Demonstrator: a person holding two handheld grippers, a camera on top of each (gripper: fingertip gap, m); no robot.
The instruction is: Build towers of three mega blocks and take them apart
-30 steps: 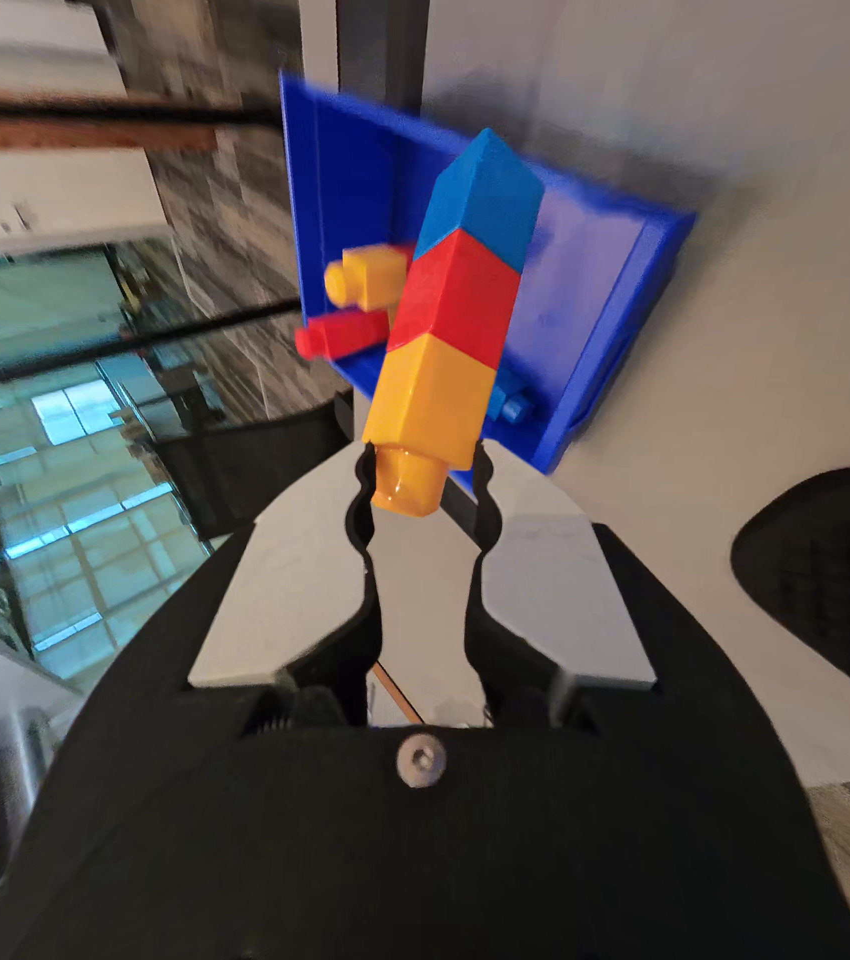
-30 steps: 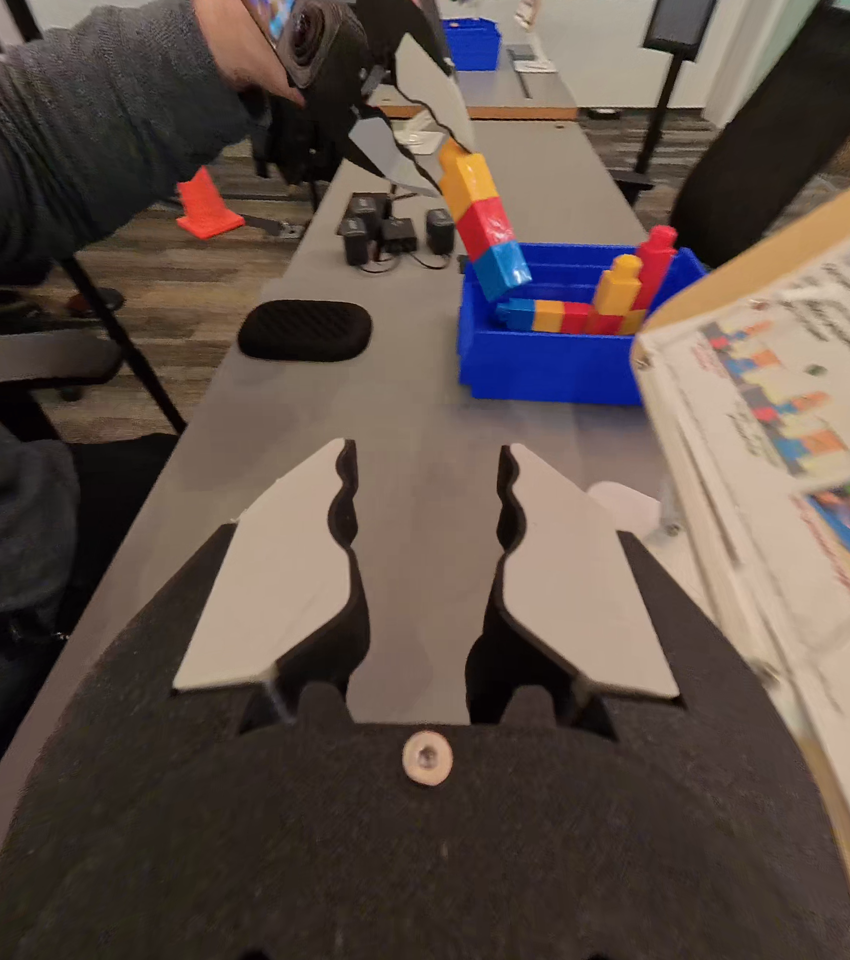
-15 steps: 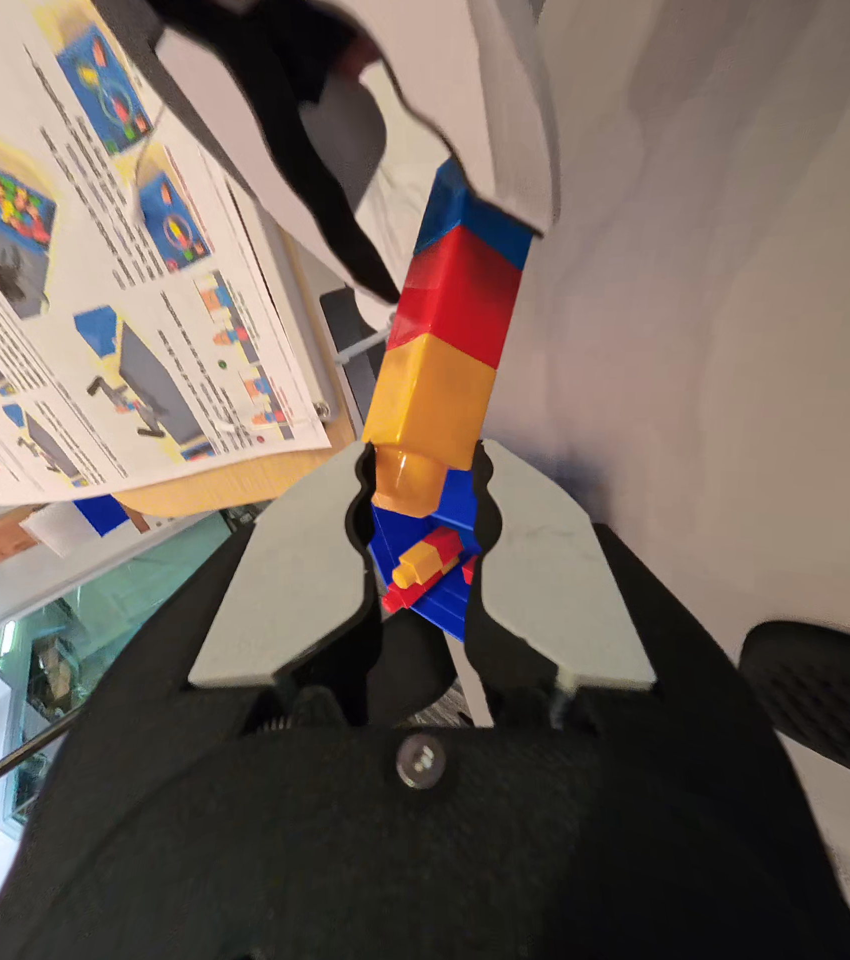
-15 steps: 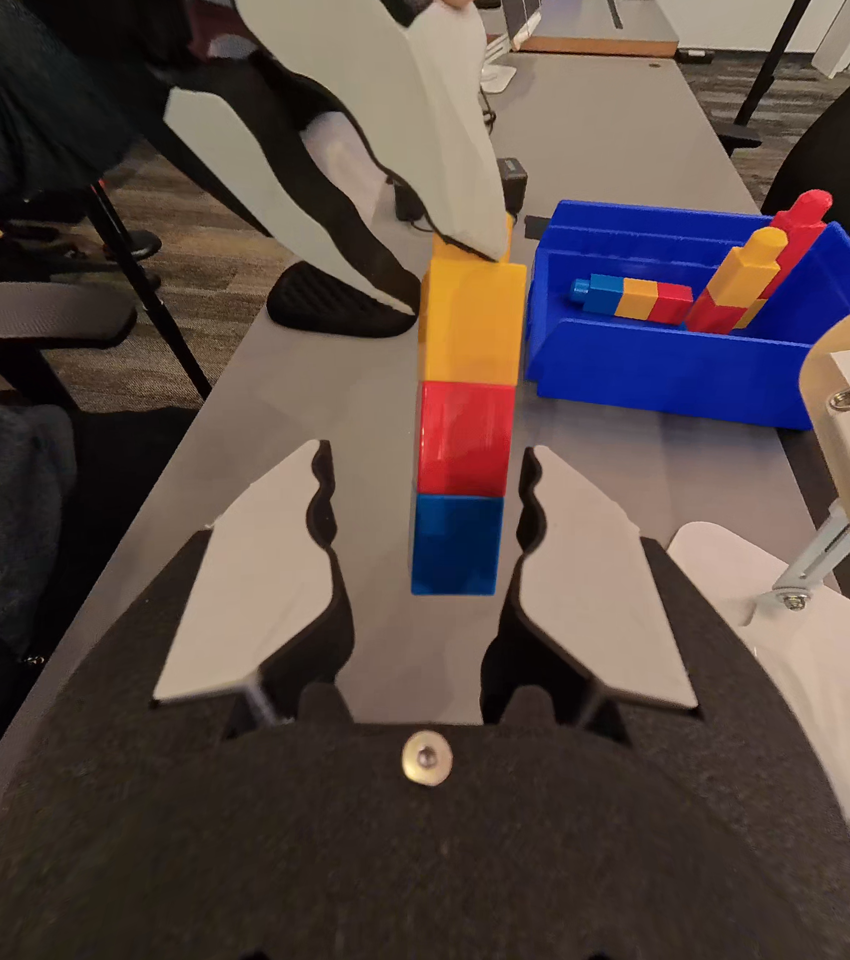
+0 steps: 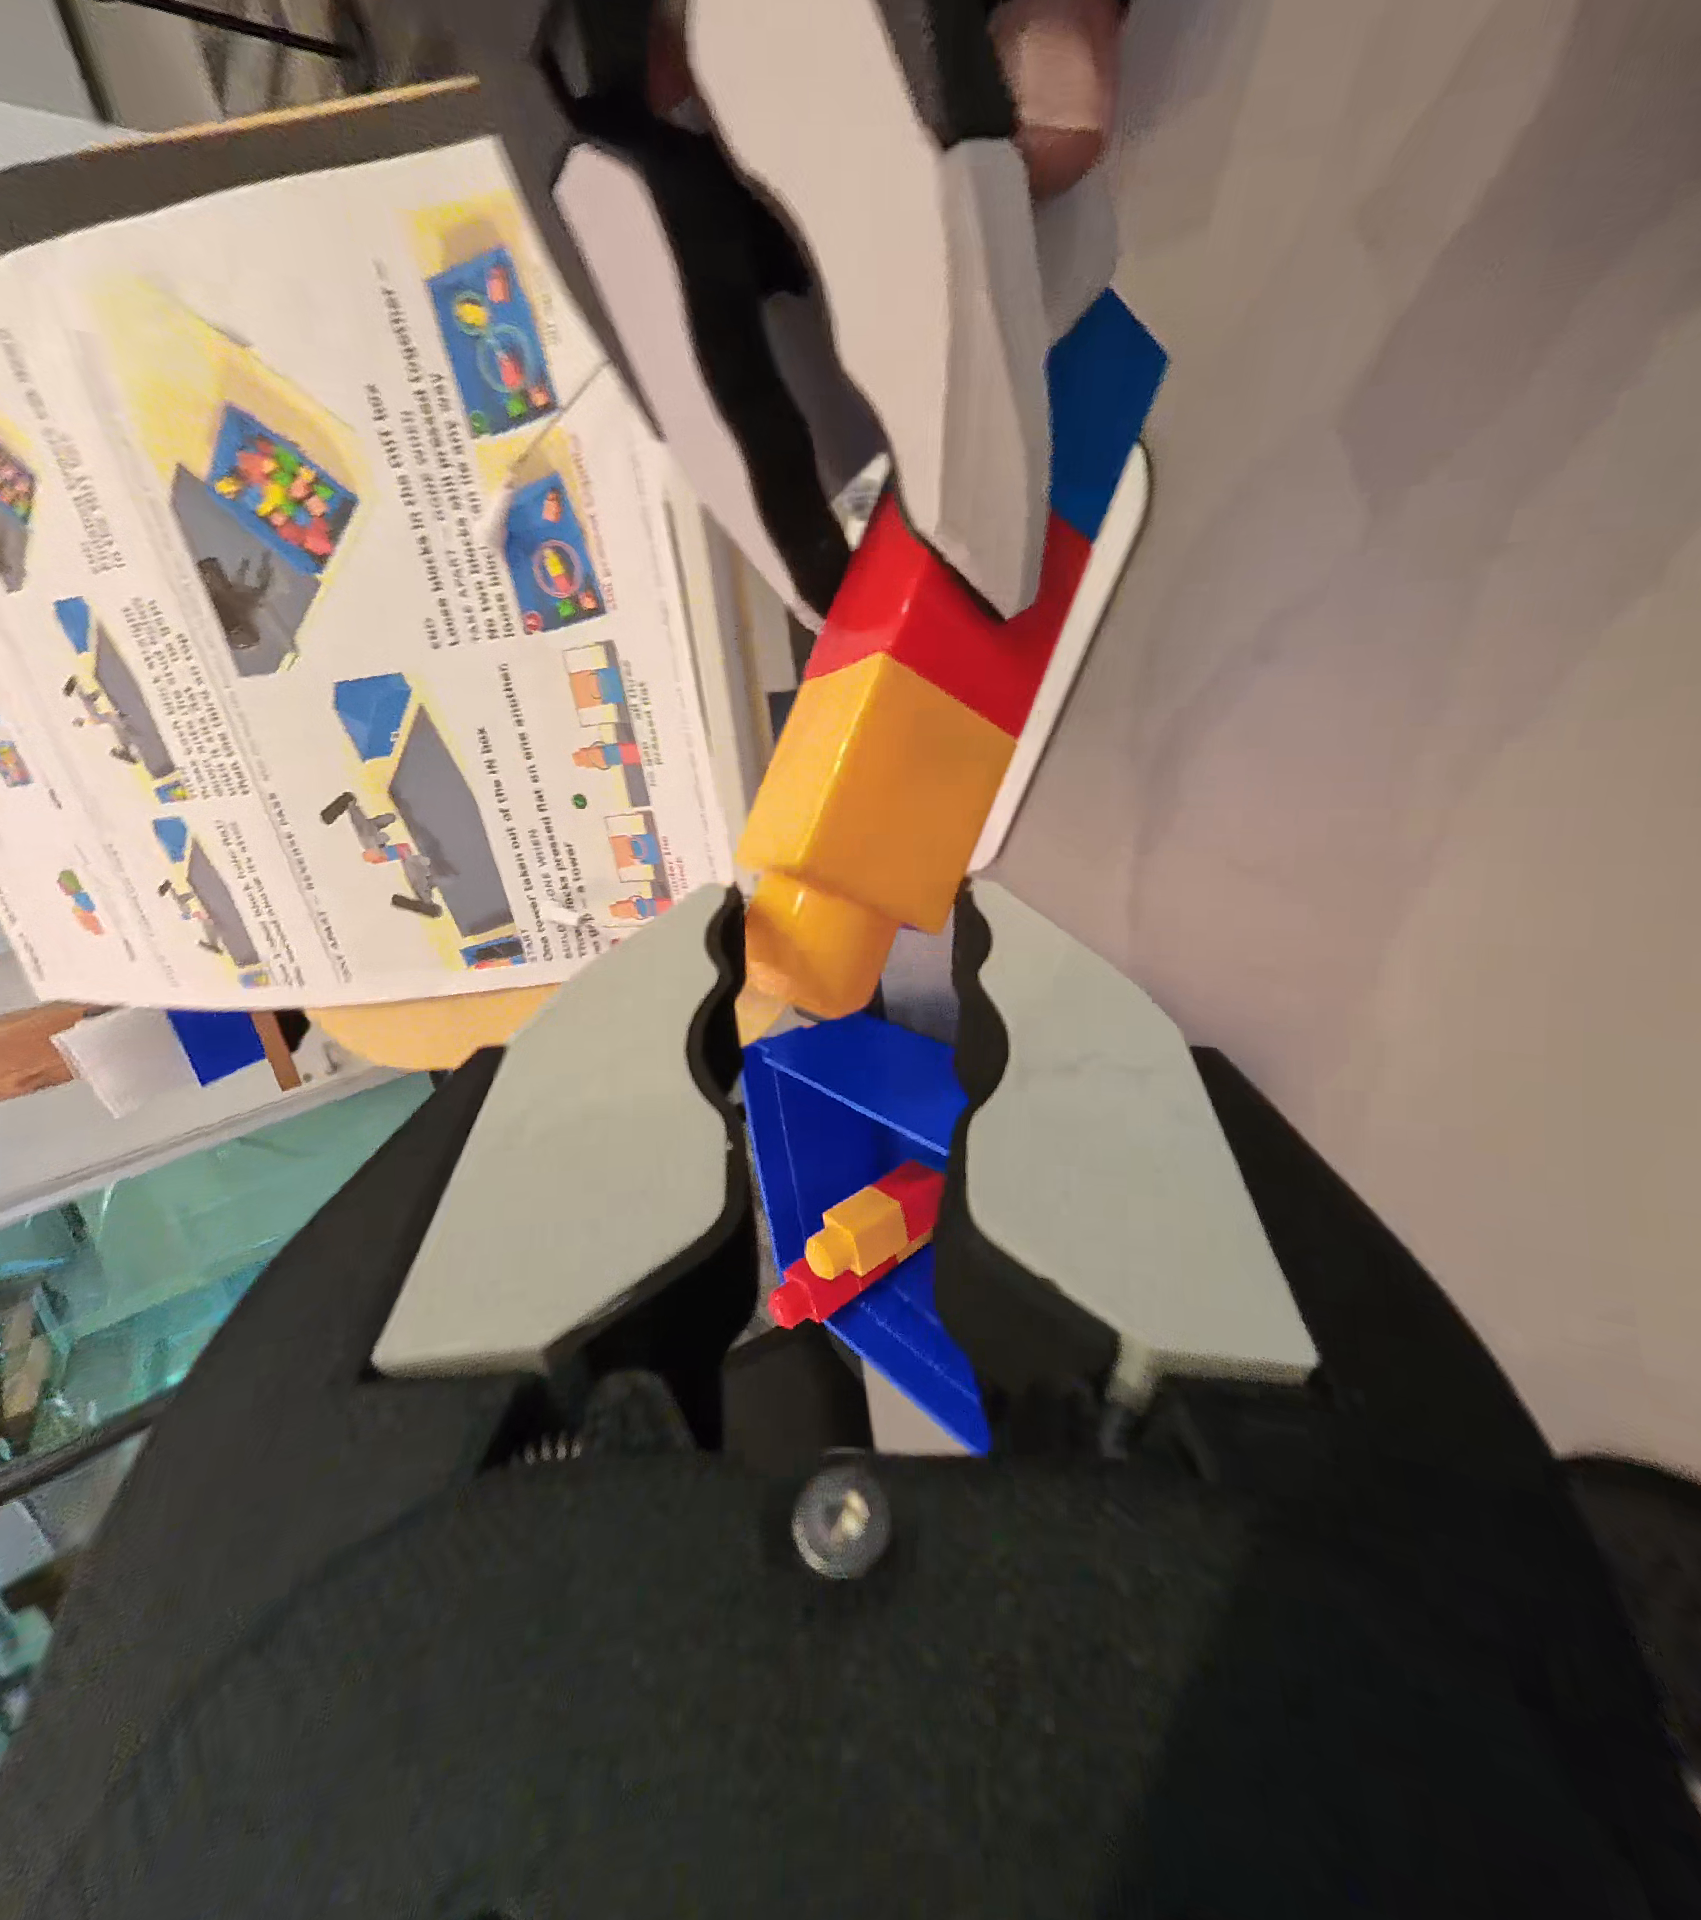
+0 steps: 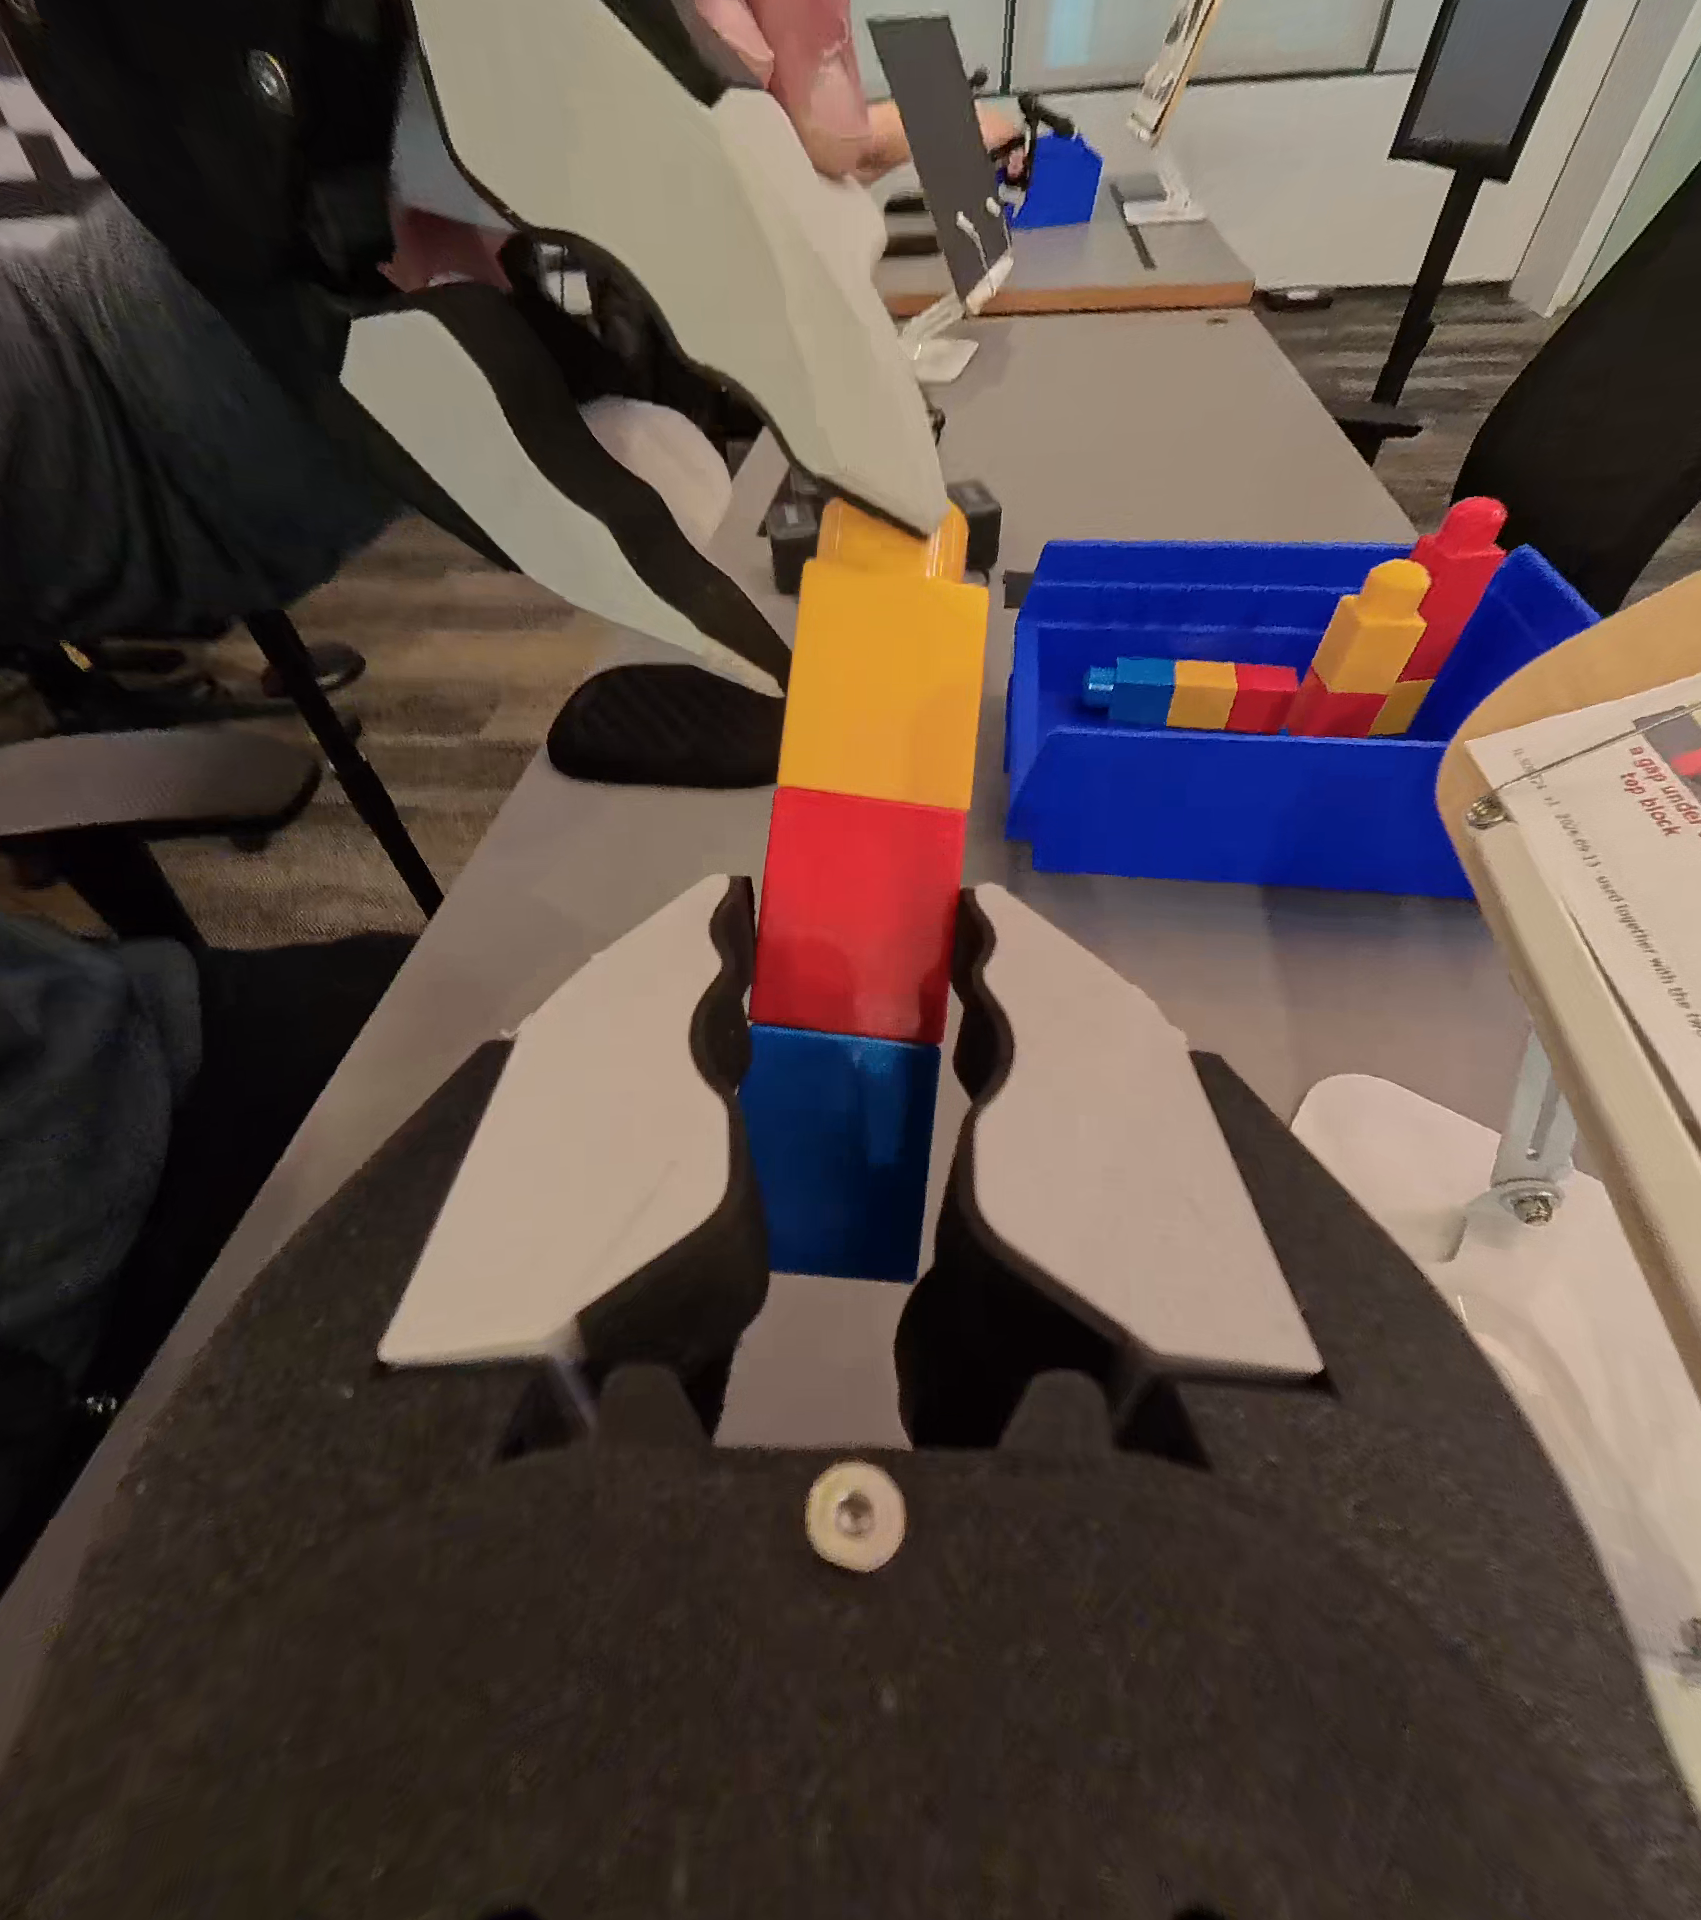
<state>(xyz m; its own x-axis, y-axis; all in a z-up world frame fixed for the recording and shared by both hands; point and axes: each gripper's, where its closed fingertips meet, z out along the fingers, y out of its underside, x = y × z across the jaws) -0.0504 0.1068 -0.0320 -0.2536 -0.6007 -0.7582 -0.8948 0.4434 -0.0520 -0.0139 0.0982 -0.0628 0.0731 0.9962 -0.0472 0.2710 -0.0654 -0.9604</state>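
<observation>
At frame centre, the left gripper (image 5: 841, 961) clamps the tower's yellow block (image 6: 882, 691) stud while the right gripper (image 6: 851, 977) jaws close on its red block (image 6: 856, 914) and blue block (image 6: 841, 1148).

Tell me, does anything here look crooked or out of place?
Little does. The tower held between both grippers looks straight and fully pressed. In the blue bin, one finished tower lies flat and another leans against the wall.
</observation>
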